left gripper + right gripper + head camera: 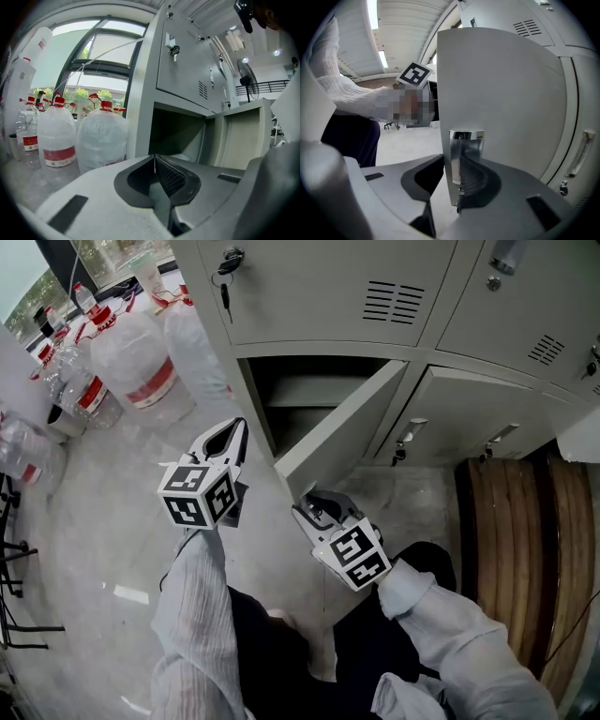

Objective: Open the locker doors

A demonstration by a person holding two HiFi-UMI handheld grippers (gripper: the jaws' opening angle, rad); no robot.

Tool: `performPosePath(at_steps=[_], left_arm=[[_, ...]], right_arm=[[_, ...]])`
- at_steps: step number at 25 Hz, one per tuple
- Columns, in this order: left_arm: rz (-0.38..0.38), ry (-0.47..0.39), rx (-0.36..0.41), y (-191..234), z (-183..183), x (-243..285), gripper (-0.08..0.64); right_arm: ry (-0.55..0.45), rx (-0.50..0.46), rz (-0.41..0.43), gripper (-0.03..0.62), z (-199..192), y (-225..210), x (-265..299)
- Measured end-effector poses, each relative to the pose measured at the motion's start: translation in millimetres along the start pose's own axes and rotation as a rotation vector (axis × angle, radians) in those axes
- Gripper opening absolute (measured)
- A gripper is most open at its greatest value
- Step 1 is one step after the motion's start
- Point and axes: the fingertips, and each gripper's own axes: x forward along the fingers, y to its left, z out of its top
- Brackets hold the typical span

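Firmly clenched, our right tongs (316, 505) grip the chrome handle (465, 152) at the free edge of the lower locker door (342, 432), which stands swung out from its dark compartment (309, 390). Our left tongs (228, 437) are pressed together on nothing, just left of that opening. Pale speckled floor (94, 521) lies beneath us. Big water jugs (141, 367) with red labels crowd its far left side below a window (93, 51).
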Motion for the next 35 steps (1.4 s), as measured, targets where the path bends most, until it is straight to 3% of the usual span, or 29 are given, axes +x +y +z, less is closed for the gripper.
performPosePath(at_steps=[6, 11, 16, 26, 35], left_arm=[[0.002, -0.035, -0.062, -14, 7, 5, 0.011], [-0.068, -0.059, -0.012, -61, 20, 1, 0.012], [-0.128, -0.086, -0.015, -93, 22, -1, 0.012], [-0.213, -0.069, 0.014, -146, 13, 13, 0.011], [-0.300, -0.017, 0.039, -186, -16, 36, 0.012]], right_arm=[[0.037, -0.022, 0.041, 0.103, -13, 3, -21], [0.094, -0.058, 0.089, 0.104, -23, 2, -41], [0.121, -0.088, 0.133, 0.106, -33, 0, -62], [0.173, -0.185, 0.233, 0.107, -57, -13, -112], [0.184, -0.255, 0.307, 0.109, -67, -28, -139]])
